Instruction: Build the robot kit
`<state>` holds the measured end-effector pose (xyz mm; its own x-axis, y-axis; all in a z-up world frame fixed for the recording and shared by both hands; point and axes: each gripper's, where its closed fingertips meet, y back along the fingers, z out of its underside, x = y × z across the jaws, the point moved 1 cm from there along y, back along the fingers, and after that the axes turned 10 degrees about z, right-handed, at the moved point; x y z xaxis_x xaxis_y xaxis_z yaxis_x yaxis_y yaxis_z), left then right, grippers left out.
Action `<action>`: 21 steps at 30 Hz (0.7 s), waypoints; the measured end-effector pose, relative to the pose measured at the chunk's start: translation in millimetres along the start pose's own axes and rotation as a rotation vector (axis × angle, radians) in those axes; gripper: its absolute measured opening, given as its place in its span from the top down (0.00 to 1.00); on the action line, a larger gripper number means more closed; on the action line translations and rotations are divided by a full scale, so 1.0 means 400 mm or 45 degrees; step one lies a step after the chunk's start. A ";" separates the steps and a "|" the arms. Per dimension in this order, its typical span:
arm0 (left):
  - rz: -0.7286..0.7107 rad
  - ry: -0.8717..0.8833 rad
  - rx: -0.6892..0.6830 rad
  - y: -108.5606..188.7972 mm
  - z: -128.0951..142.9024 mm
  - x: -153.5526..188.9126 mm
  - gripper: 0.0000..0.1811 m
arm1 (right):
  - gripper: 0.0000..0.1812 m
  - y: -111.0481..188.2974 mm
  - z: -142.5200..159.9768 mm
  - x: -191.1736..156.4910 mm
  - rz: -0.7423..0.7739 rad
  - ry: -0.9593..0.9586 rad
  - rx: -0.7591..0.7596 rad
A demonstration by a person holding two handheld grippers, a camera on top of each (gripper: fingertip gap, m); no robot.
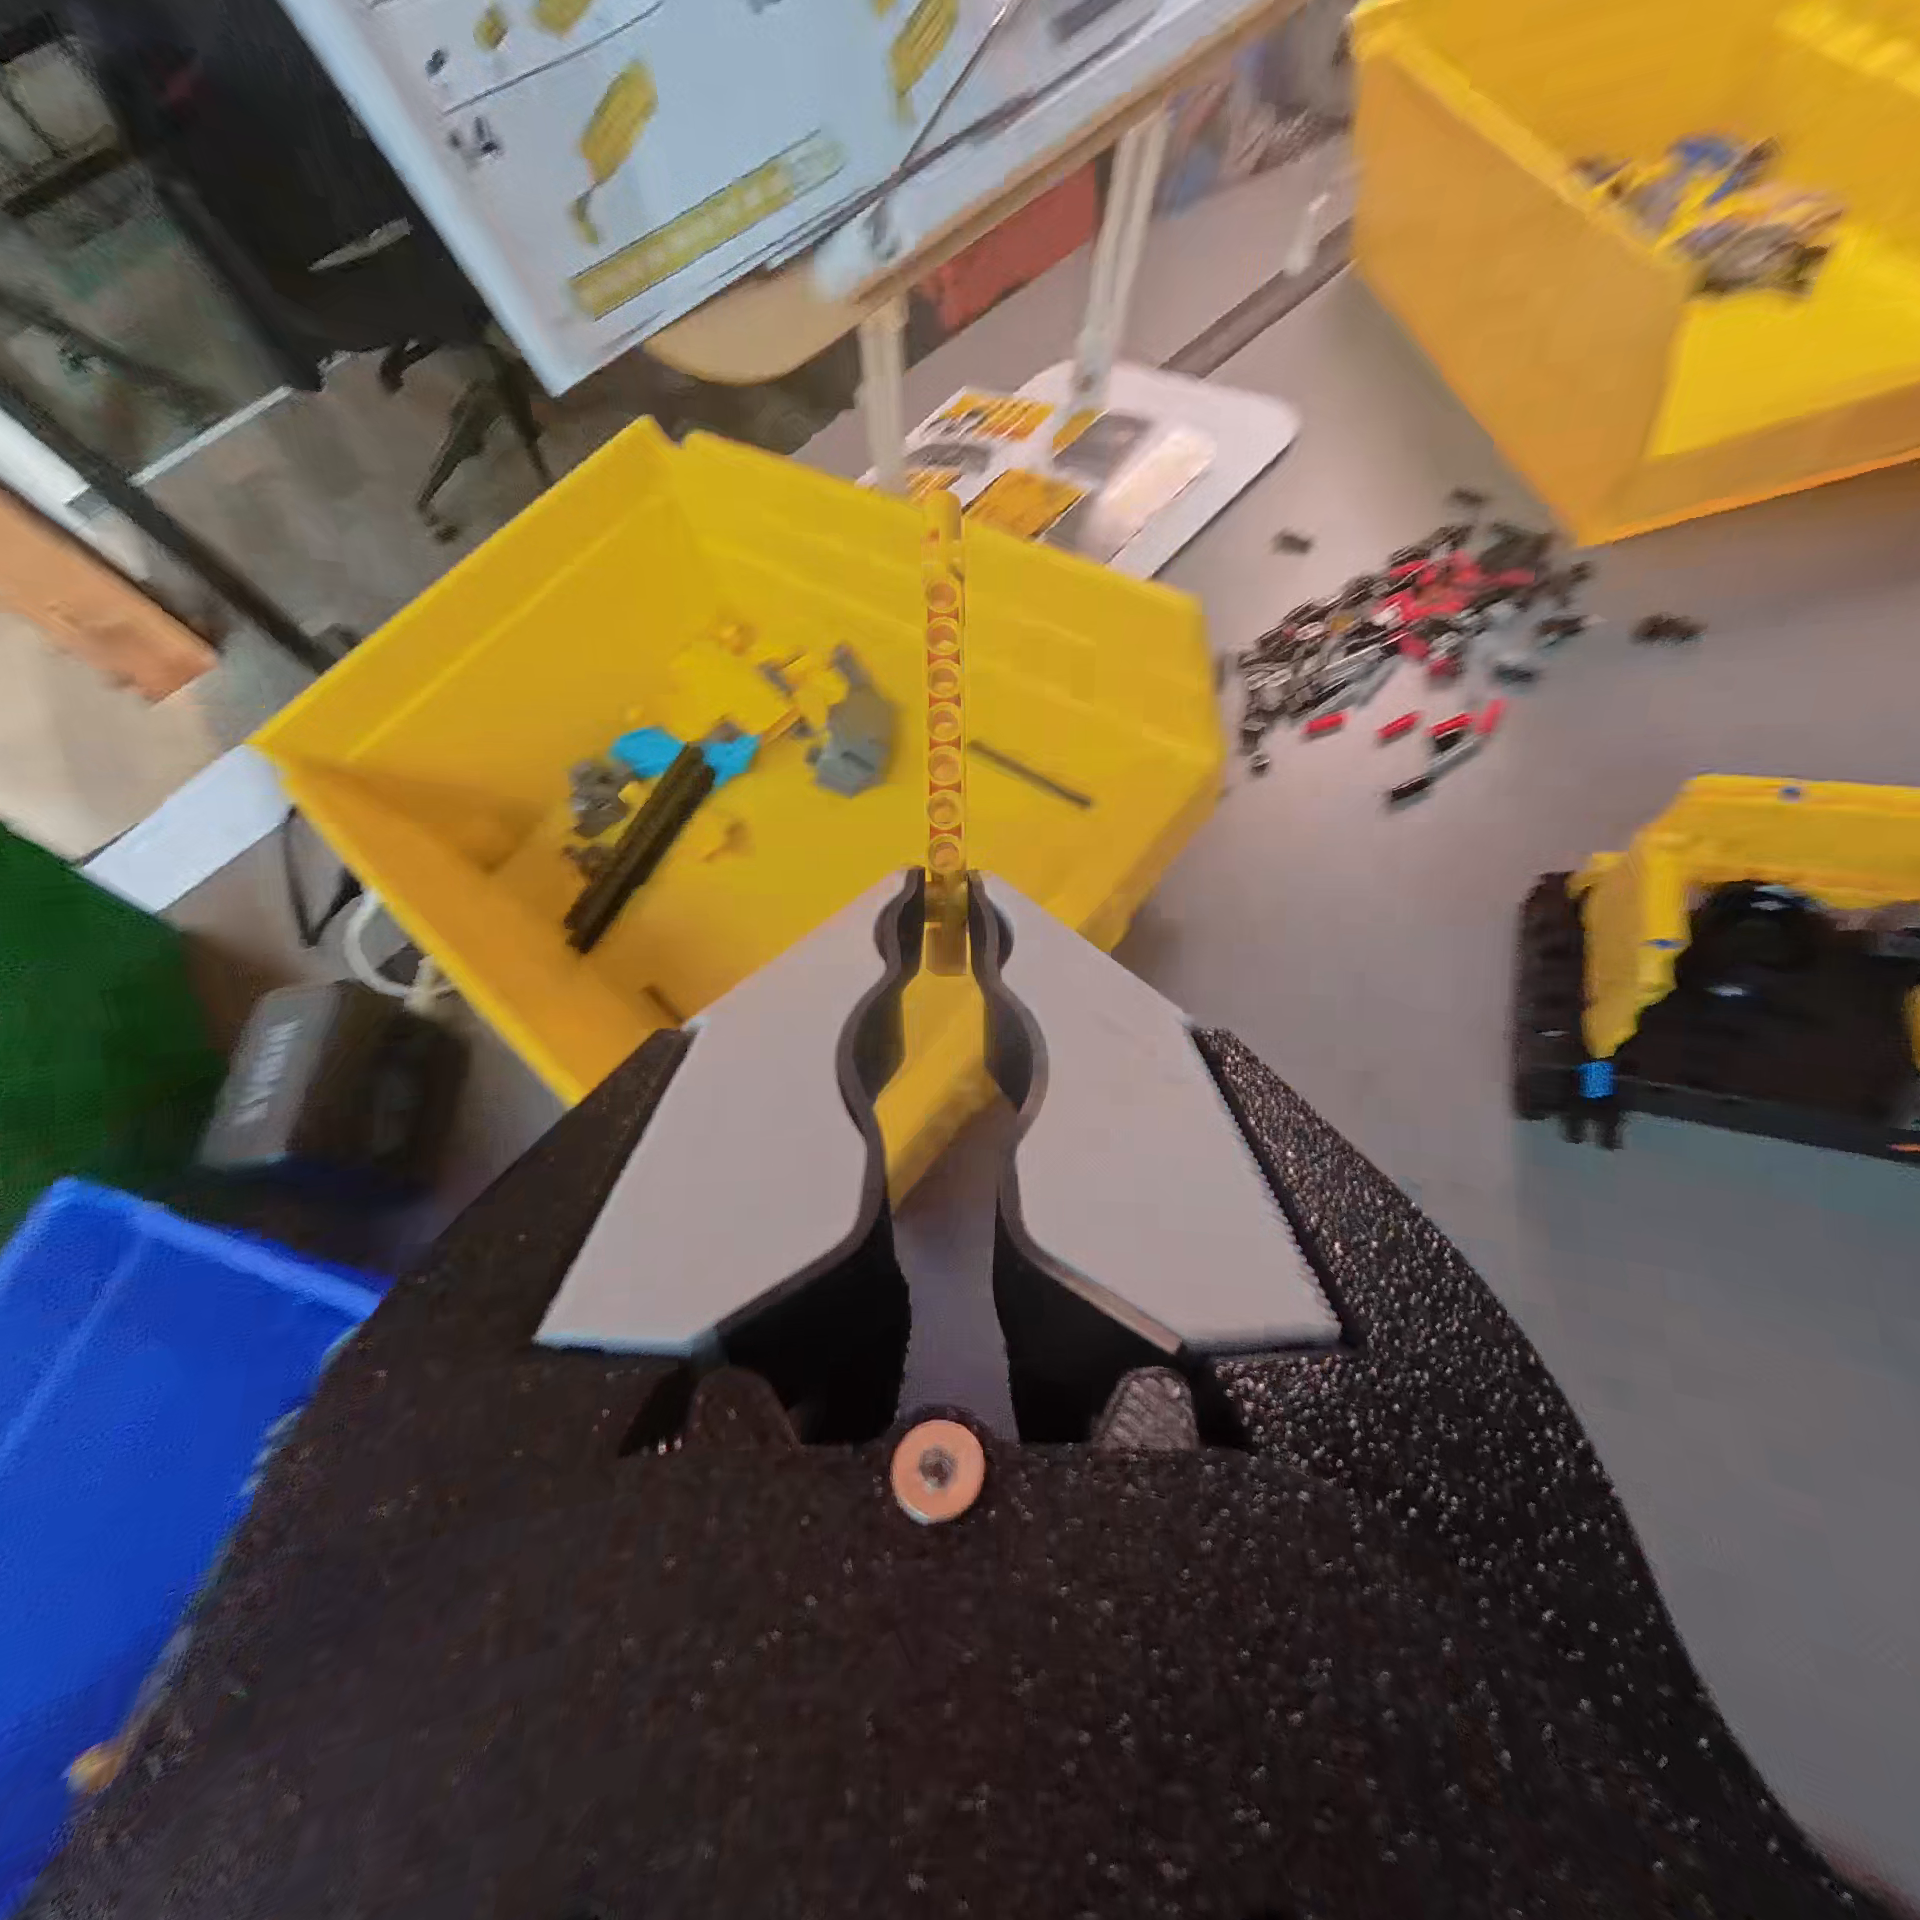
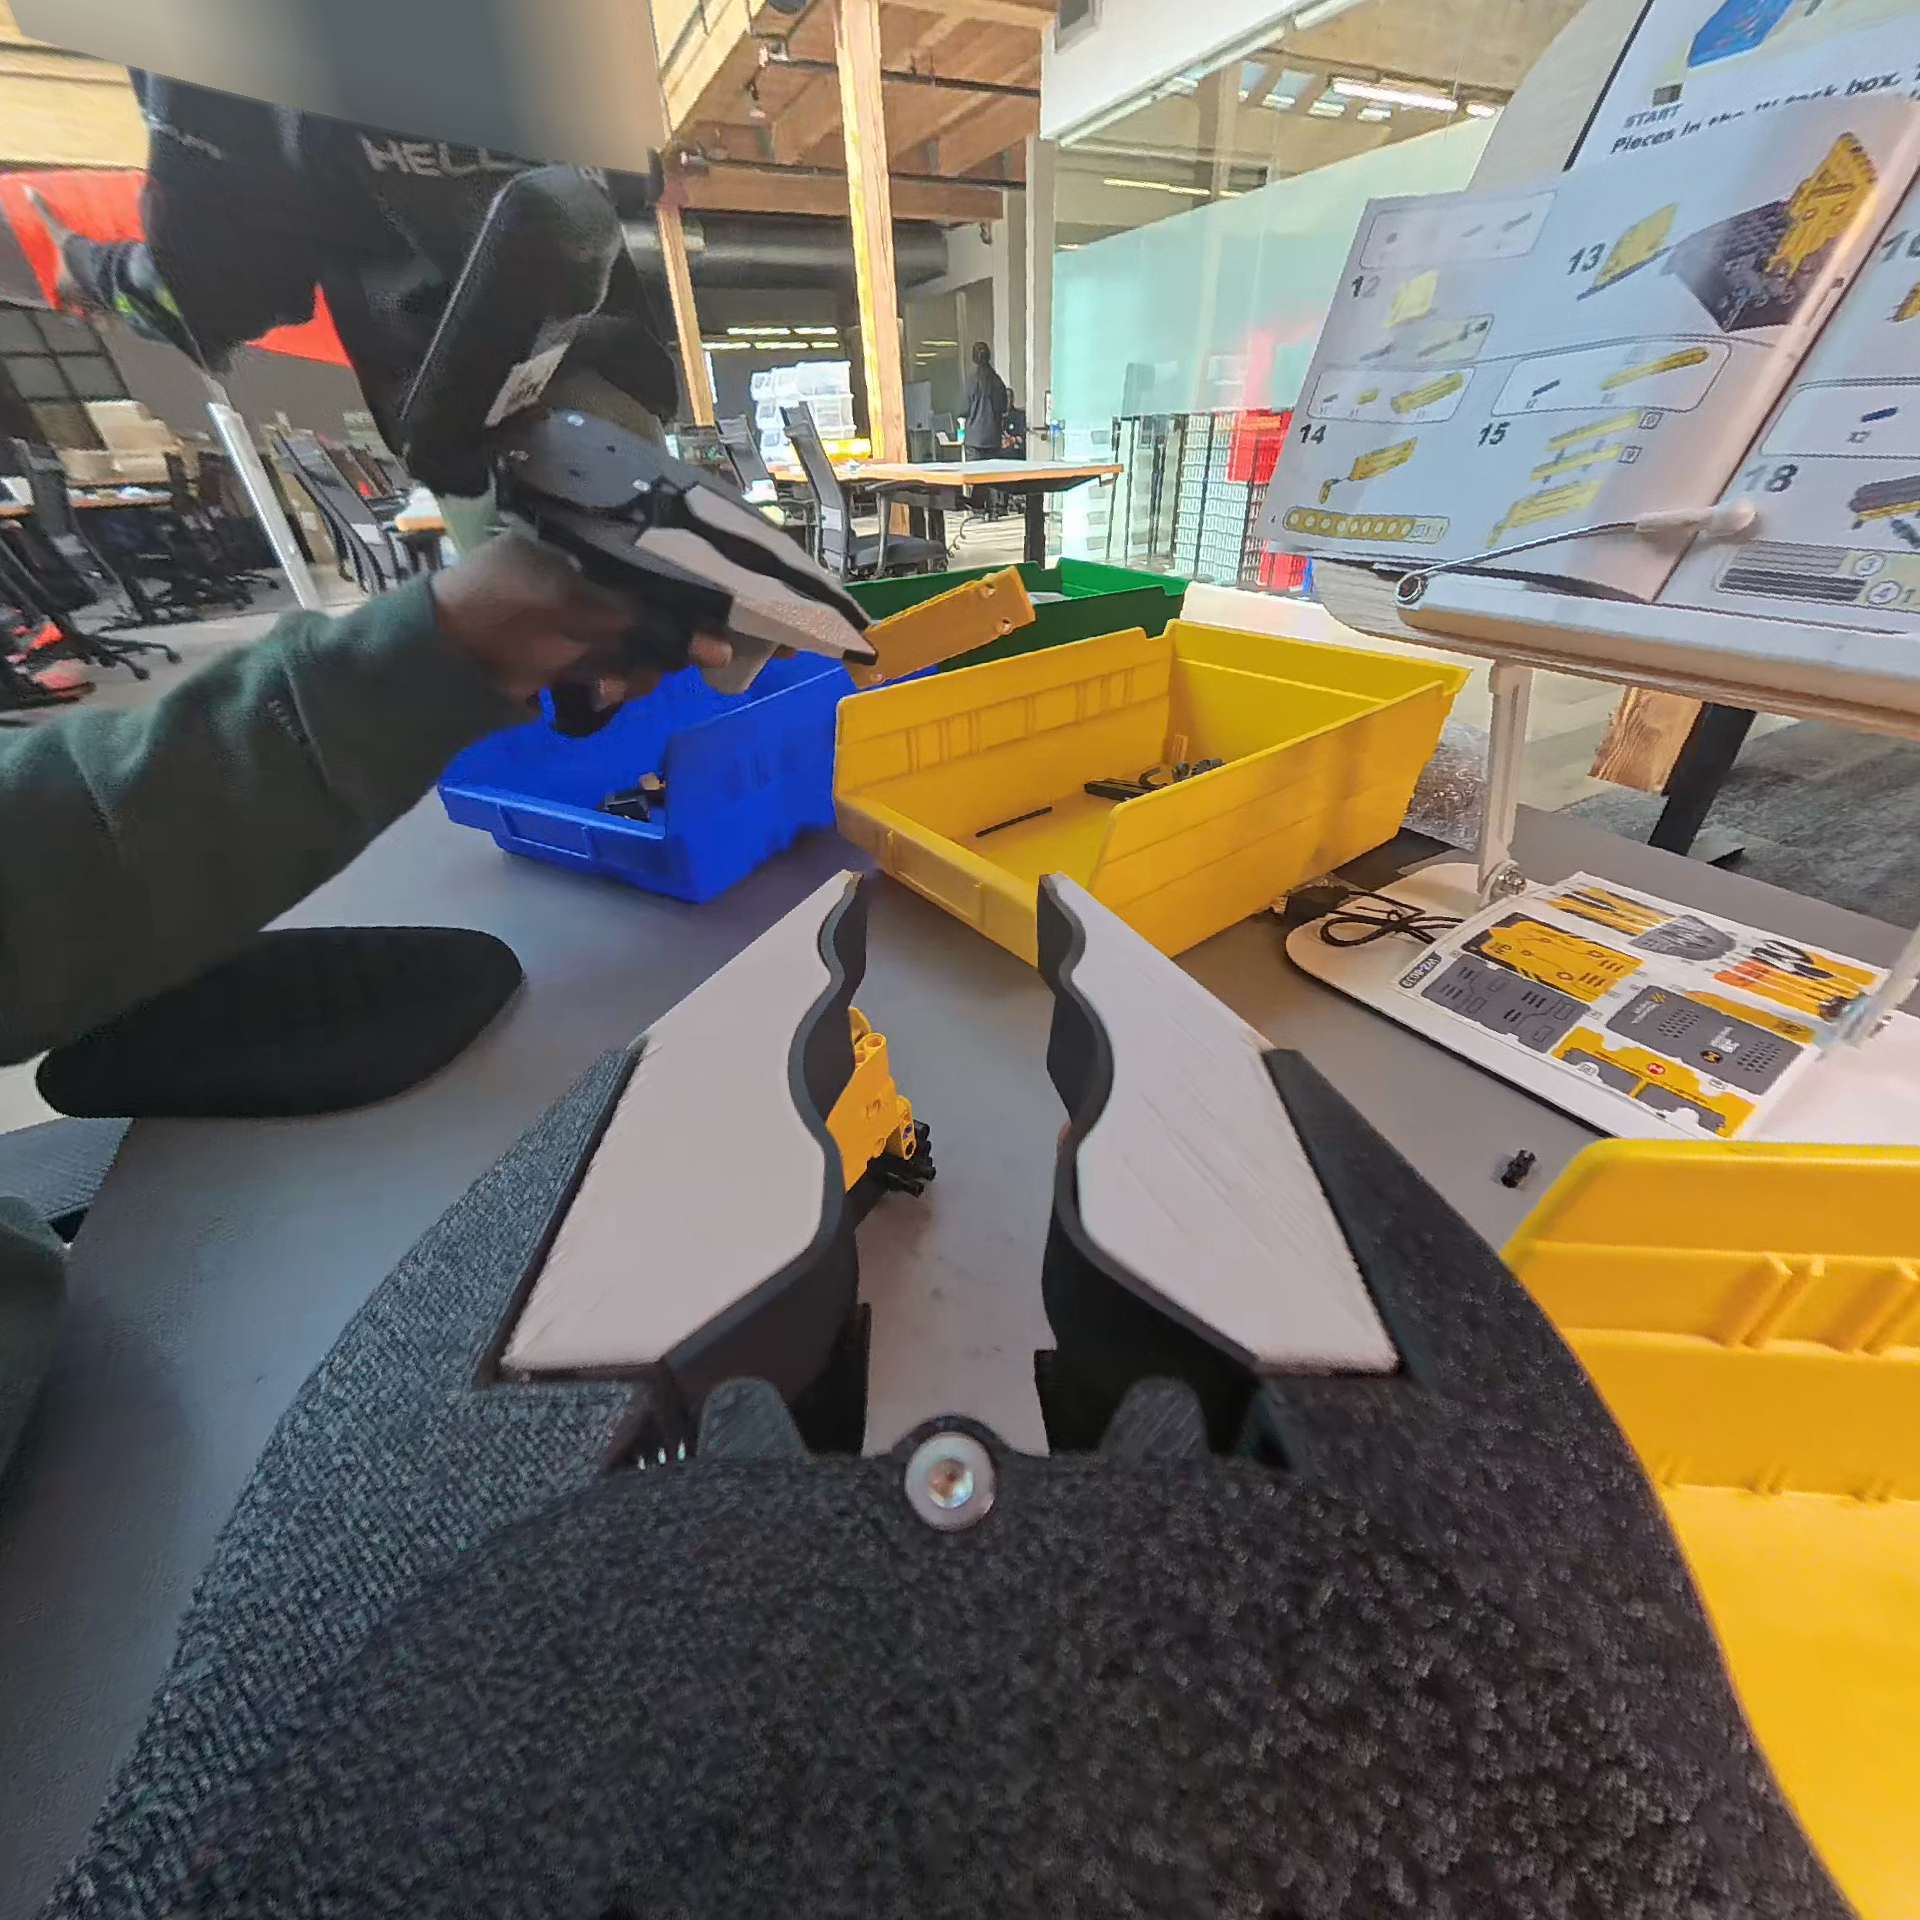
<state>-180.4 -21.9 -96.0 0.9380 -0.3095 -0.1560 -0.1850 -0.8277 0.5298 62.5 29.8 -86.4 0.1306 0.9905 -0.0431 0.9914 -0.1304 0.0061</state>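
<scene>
Pinching one end of a yellow beam [image 1: 943, 727], the left hand-held gripper [image 1: 943, 914] hovers above the yellow bin [image 1: 499, 665]. Beside that bin, the right hand-held gripper [image 2: 951, 914] hangs spread and empty over the table [image 2: 935, 1278], a yellow piece [image 2: 868, 1112] against its left finger.

Left gripper [image 1: 945, 883] pinches yellow holed beam [image 1: 943, 717]; right gripper [image 2: 951, 904] gapes.
</scene>
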 end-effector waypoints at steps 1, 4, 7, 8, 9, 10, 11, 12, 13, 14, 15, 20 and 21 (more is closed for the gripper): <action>-0.031 -0.018 -0.120 -0.005 0.014 -0.035 0.97 | 0.82 -0.003 0.008 -0.001 0.000 0.003 -0.017; -0.110 -0.113 -0.403 -0.049 0.028 -0.149 0.97 | 0.82 -0.011 0.030 -0.010 -0.001 0.053 -0.064; -0.094 -0.104 -0.622 -0.139 0.059 -0.239 0.97 | 0.82 -0.015 0.047 -0.016 0.008 0.109 -0.097; -0.108 -0.098 -0.689 -0.168 0.076 -0.269 0.97 | 0.82 -0.015 0.050 -0.016 0.013 0.122 -0.101; -0.136 -0.097 -0.746 -0.195 0.093 -0.299 0.97 | 0.82 -0.015 0.053 -0.014 0.019 0.130 -0.106; -0.158 -0.095 -0.787 -0.220 0.108 -0.323 0.97 | 0.82 -0.014 0.056 -0.012 0.024 0.131 -0.109; -0.171 -0.082 -0.816 -0.243 0.121 -0.339 0.97 | 0.82 -0.014 0.057 -0.010 0.025 0.126 -0.112; -0.182 -0.071 -0.824 -0.262 0.126 -0.349 0.96 | 0.82 -0.014 0.058 -0.007 0.027 0.118 -0.114; -0.192 -0.060 -0.821 -0.276 0.125 -0.354 0.96 | 0.82 -0.014 0.059 -0.004 0.028 0.106 -0.115; -0.200 -0.055 -0.816 -0.285 0.121 -0.355 0.96 | 0.82 -0.014 0.060 -0.001 0.027 0.092 -0.116; -0.199 -0.062 -0.792 -0.291 0.110 -0.350 0.94 | 0.82 -0.014 0.061 0.000 0.024 0.079 -0.119; -0.023 -0.076 -0.547 -0.249 0.010 -0.217 0.87 | 0.82 -0.012 0.065 -0.001 0.022 0.099 -0.139; 0.065 -0.101 -0.467 -0.229 -0.016 -0.158 0.87 | 0.83 -0.012 0.065 -0.002 0.025 0.109 -0.144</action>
<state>-220.7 76.6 -129.5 0.9019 -0.3932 -0.1785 -0.0998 -0.5921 0.7997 57.8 28.6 -112.4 0.1448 0.9885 0.0434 0.9817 -0.1490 0.1186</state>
